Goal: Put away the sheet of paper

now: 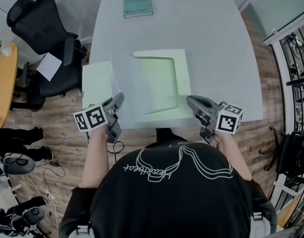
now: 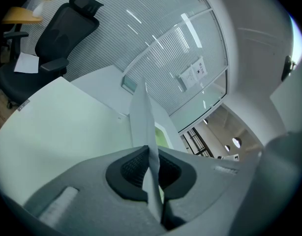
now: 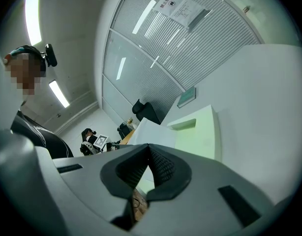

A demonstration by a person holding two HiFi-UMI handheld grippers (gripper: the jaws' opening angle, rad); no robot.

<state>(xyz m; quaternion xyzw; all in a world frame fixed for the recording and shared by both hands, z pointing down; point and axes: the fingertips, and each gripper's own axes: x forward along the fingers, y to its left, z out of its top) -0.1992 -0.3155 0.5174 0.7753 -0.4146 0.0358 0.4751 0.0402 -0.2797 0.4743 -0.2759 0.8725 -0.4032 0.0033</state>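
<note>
The white sheet of paper (image 1: 128, 90) is pinched at its near left corner by my left gripper (image 1: 119, 98), which is shut on it. In the left gripper view the sheet (image 2: 141, 117) runs edge-on between the pads (image 2: 134, 167). It lies slanted over the left part of a pale green shallow box (image 1: 180, 78) in the middle of the white table (image 1: 216, 53). My right gripper (image 1: 189, 100) is at the box's near right corner. Its jaws meet at the tips, with nothing between them (image 3: 147, 149).
A pale flat lid or panel (image 1: 96, 79) lies left of the box at the table's left edge. A teal book (image 1: 137, 3) is at the far end. A black office chair (image 1: 48, 38) stands left of the table, and a metal rack (image 1: 295, 58) to the right.
</note>
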